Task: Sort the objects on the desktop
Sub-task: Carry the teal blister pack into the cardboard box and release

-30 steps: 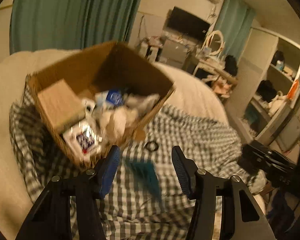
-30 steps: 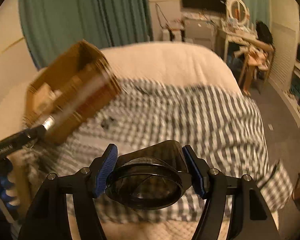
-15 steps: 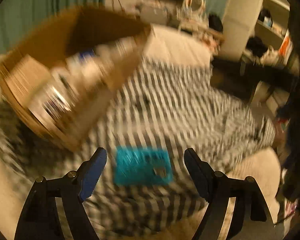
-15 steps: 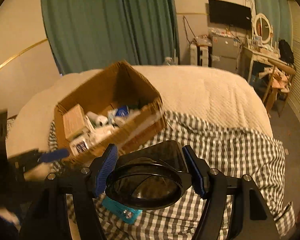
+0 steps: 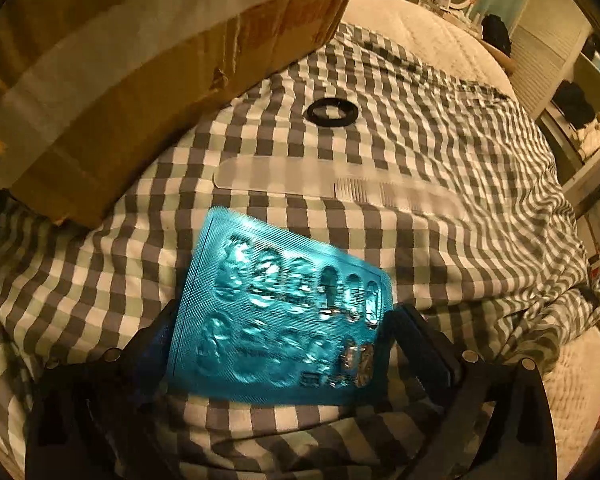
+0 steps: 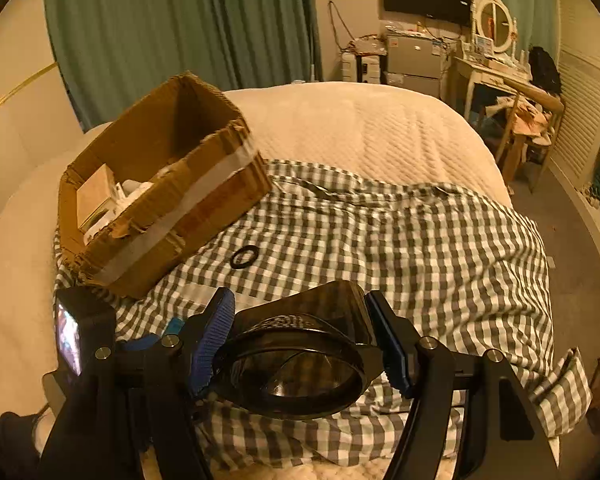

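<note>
From my remote rig: a cream bed (image 6: pixel 380 136) under a checked cloth (image 6: pixel 440 248), which carries a cardboard box (image 6: pixel 204 208), a black ring (image 5: pixel 332 113), a pale comb (image 5: pixel 320 179) and a teal blister pack (image 5: pixel 284 320).

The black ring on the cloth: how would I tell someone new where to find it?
Start at the cardboard box on the checked cloth. Just off its taped long side lies the small black ring, flat and alone. Unlike the pale comb and the teal blister pack nearby, it is round, dark and hollow.
</note>
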### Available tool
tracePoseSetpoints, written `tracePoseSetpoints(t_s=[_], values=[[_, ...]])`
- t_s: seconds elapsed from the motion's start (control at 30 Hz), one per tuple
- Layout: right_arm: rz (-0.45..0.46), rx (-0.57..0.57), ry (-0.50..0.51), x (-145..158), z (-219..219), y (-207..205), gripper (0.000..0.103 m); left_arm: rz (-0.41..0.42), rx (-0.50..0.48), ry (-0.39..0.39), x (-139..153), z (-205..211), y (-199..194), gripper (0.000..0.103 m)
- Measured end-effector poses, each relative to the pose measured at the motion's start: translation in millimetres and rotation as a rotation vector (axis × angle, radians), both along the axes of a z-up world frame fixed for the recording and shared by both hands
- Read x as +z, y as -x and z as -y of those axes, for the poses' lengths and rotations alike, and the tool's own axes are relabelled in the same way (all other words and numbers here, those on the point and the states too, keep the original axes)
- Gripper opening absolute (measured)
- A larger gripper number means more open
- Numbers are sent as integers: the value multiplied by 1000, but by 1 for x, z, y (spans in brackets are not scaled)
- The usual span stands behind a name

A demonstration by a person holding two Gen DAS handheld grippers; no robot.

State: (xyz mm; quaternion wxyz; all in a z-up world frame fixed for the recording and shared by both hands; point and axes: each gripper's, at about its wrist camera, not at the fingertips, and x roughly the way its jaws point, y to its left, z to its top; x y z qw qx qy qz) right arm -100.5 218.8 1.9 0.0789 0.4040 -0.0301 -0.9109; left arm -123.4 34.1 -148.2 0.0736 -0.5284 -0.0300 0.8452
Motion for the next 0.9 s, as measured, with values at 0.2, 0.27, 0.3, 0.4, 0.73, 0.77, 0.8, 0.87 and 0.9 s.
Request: tracePoseSetpoints(t_s=[0.2,0.27,0.3,0.4,0.73,0.77,0.8,0.87,0.9], values=[[15,-2,24,-6,0,-5,67,13,-93,37,0,-8,-9,102],[20,2,25,-8,0,-7,67,9,-137,63,2,-14,-13,99],[21,1,27,-9,1,-7,67,10,-141,62,3,-16,-14,99],[24,0,37,-10,0,-9,67,-1,-141,21,11,-14,-17,99],[16,31,3,1,12,-6,67,-302,-108,18,122,0,-40,99],[6,36,3,6,13,-4,67,-318,-102,16,134,4,-37,99],[-3,44,5,12,15,-1,67,-347,-80,5,152,12,-32,99],[-32,65,9,28,23,9,67,-394,-58,-38,176,27,-22,99],[-50,75,12,39,29,16,67,-417,-42,-54,187,35,-16,99]])
